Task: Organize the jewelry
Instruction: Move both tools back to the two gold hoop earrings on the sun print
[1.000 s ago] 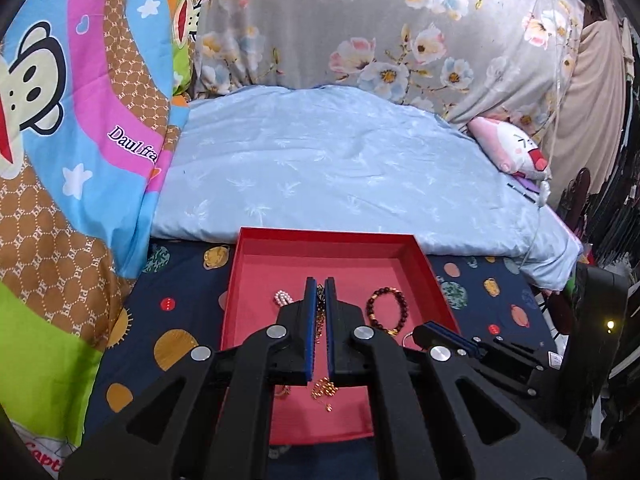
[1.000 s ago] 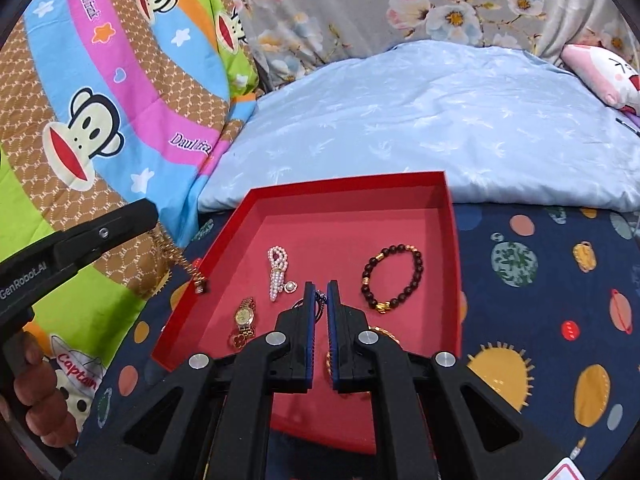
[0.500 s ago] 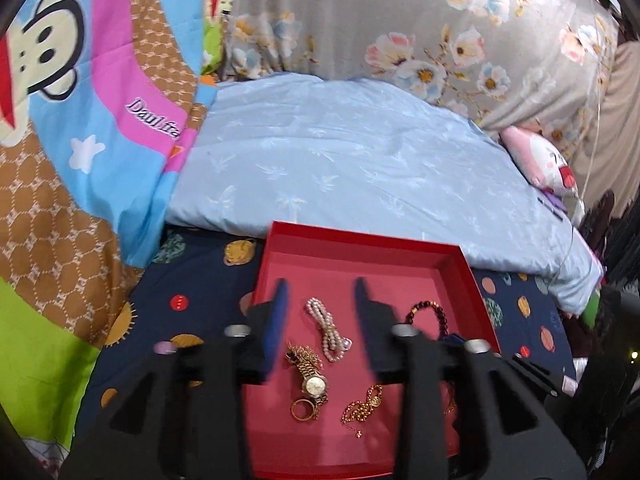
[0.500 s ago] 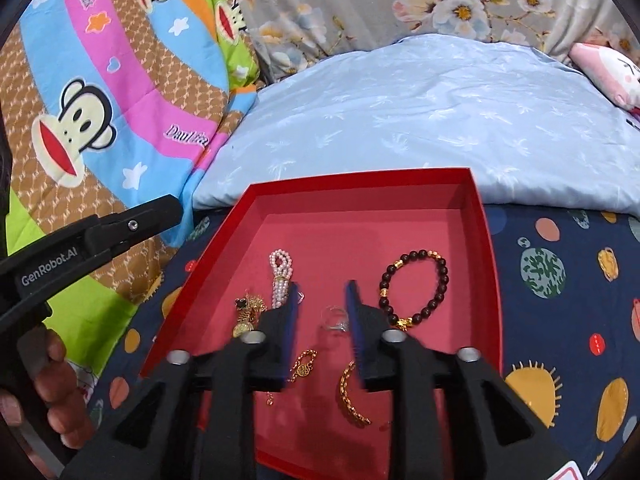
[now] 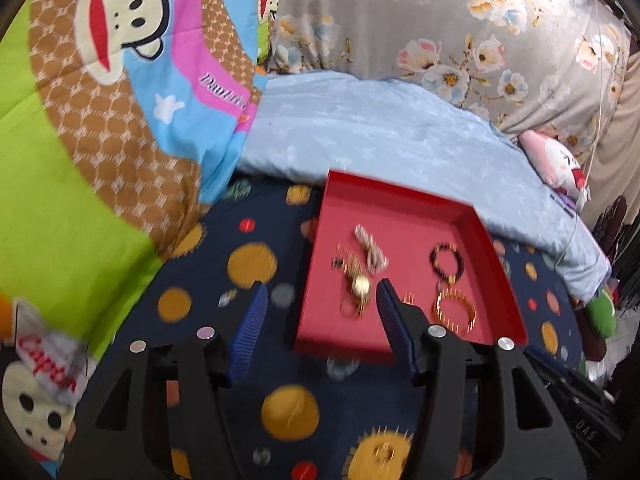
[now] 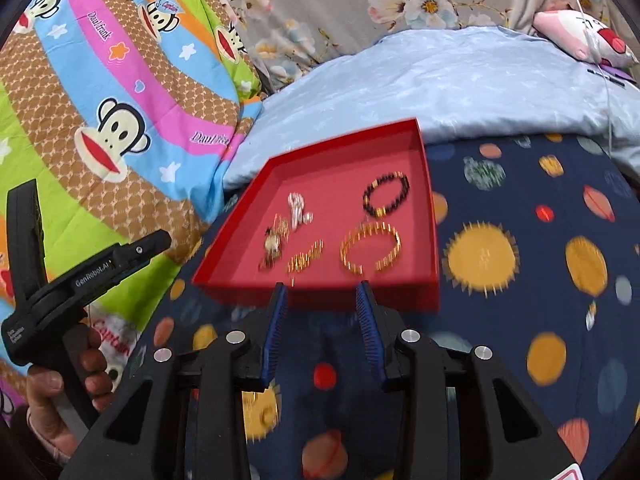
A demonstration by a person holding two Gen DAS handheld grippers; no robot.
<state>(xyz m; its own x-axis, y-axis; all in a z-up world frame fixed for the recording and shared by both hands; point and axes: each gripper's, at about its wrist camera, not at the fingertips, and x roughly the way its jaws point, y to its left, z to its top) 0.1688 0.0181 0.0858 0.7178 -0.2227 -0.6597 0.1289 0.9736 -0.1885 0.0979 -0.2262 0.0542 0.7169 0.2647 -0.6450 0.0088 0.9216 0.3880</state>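
Red tray with jewelry, both jaws wide apart

Red tray (image 6: 430,216) lies on a dark blue sheet (image 6: 520,320) with planets and suns, ahead of both pairs of jaws. The left gripper (image 5: 320,300) has its jaws spread wide and holds nothing; the near left corner of the tray sits between them, and its right blue pad (image 5: 394,320) covers a part of the tray floor. The right gripper (image 6: 322,300) also has its jaws spread wide and empty; they stand just before the near wall of the tray, not touching any piece.

Inside the tray, seen from the right jaws: a gold bangle (image 6: 370,248) is nearest, straight ahead. A dark bead bracelet (image 6: 386,194) lies beyond it, close to the far right wall. A small gold chain (image 6: 306,258) is ahead and a little left. A watch (image 6: 273,245) lies further left, and a pearl piece (image 6: 297,210) is just behind it. The pieces are blurred, so I cannot tell if the watch and the pearls touch.

At the far left of the right view, a hand (image 6: 60,392) holds the handle of the left gripper, over a monkey quilt (image 6: 112,132). A pale blue cover (image 6: 460,80) lies beyond the tray.
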